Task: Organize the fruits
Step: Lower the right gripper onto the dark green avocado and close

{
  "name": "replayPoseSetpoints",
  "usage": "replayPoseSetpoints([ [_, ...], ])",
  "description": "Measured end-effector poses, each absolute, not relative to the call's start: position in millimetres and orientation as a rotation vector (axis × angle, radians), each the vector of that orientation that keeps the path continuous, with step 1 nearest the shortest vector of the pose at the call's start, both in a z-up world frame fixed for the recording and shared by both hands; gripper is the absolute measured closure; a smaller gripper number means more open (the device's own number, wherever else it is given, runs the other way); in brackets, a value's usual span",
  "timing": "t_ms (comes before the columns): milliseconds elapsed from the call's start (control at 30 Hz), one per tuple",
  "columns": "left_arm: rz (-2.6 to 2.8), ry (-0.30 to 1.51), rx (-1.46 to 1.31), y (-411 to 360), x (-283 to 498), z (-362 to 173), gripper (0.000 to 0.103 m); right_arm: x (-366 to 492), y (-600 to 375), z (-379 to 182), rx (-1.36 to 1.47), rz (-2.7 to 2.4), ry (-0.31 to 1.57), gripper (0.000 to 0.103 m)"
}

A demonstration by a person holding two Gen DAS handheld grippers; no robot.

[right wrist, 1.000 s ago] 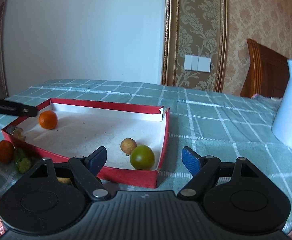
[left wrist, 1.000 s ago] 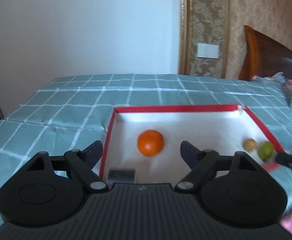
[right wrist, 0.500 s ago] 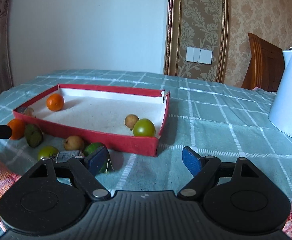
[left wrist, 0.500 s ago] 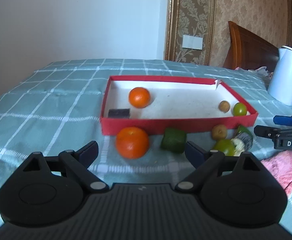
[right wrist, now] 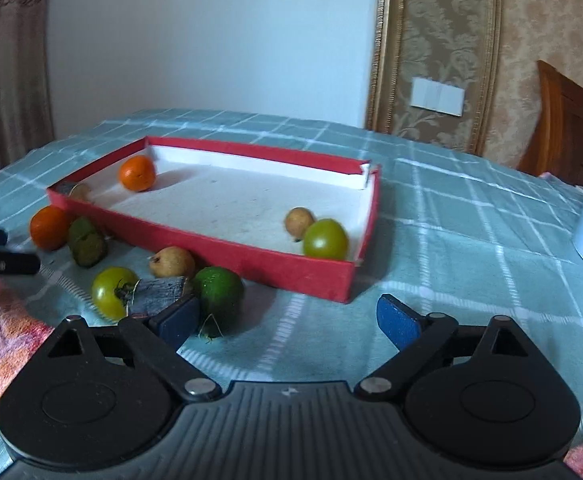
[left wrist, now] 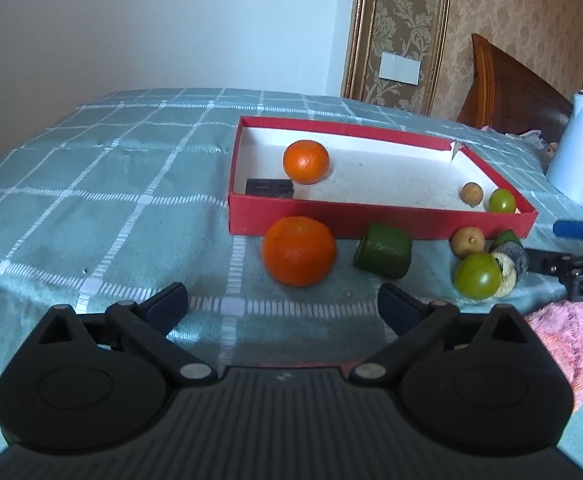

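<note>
Four items already sit inside the red tray (left wrist: 379, 222): an orange (left wrist: 306, 161), a dark block (left wrist: 269, 188), a small brown fruit (left wrist: 472, 193) and a green tomato (left wrist: 502, 200). The rest lie on the checked cloth of the worktop (left wrist: 103, 200), just in front of the tray's near wall: a larger orange (left wrist: 298, 250), a green chunk (left wrist: 382, 250), a second brown fruit (left wrist: 467, 239), a second green tomato (left wrist: 477, 276) and a pale-cored slice (left wrist: 509, 266); the right wrist view adds a dark green round fruit (right wrist: 218, 292).

Left tool (left wrist: 283, 300): jaws opening, nothing between them, lined up on the larger orange but short of it. Right tool (right wrist: 287, 318): jaws opening, empty; its left finger (right wrist: 175, 320) sits close by the slice and the dark green fruit, contact not resolvable.

Risks, as judged:
- Round fruit rolls on cloth; an off-centre close would squirt the orange aside or against the tray wall.
- The right-hand cluster is tight; reaching for one piece may nudge its neighbours.
- Both tools work the same strip; simultaneous advance could bring them together.
- Tomatoes likely bruise under a hard squeeze.
</note>
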State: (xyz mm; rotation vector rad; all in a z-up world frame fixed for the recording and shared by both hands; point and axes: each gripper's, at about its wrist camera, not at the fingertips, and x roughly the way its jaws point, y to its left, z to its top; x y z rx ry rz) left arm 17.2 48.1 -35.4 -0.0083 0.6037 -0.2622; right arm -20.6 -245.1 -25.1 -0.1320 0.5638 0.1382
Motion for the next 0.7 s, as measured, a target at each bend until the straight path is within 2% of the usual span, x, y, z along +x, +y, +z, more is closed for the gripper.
replayPoseSetpoints([
  [333,-0.260,0.625,0.033,40.8,18.5,-38.0,0.000,-3.9,-220.8,-34.2,-0.192,0.221,0.607,0.008],
  [400,-0.259,0.625,0.037,40.3,18.5,-38.4,0.000,-5.0,-219.1,-33.6,-0.193,0.227,0.596,0.011],
  [500,-0.266,0.627,0.043,39.4,18.5,-38.7,0.000,-5.0,-218.1,-33.7,-0.174,0.242,0.599,0.021],
  [567,-0.267,0.628,0.047,38.2,19.4,-38.8,0.000,-4.4,-217.6,-33.2,-0.161,0.261,0.606,0.048],
  [667,-0.268,0.628,0.047,38.6,19.7,-38.9,0.000,-4.0,-216.9,-33.3,-0.139,0.289,0.617,0.065],
  [700,-0.269,0.628,0.046,38.8,19.9,-38.8,0.000,-4.9,-215.9,-33.2,-0.143,0.293,0.614,0.066],
])
